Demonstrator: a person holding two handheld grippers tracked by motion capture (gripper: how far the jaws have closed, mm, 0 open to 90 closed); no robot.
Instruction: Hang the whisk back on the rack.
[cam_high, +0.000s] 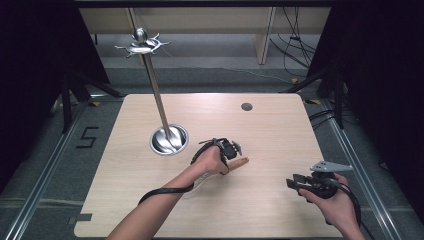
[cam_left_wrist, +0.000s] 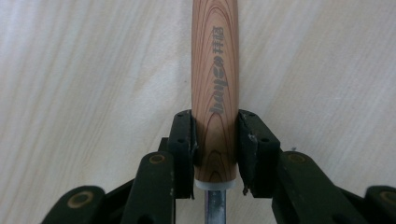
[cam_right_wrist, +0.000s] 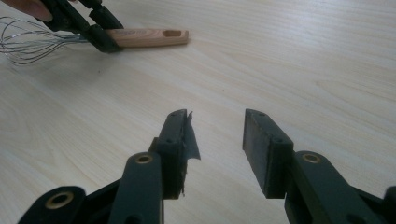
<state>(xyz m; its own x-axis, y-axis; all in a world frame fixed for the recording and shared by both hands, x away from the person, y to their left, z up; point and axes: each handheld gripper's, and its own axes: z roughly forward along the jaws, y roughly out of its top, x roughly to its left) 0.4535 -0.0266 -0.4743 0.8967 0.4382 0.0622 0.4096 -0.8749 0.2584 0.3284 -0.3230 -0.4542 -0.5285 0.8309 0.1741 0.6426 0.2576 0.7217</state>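
Left gripper (cam_left_wrist: 215, 154) is clamped on the whisk's wooden handle (cam_left_wrist: 215, 88) (lying flat on the table (cam_high: 280, 135)); right gripper (cam_right_wrist: 215, 140) gapes empty nearby, steel stand (cam_high: 169, 139) well behind.

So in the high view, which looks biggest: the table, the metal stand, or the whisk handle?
1. Table
2. Stand
3. Whisk handle, partly hidden by the left gripper, so its full size is unsure.
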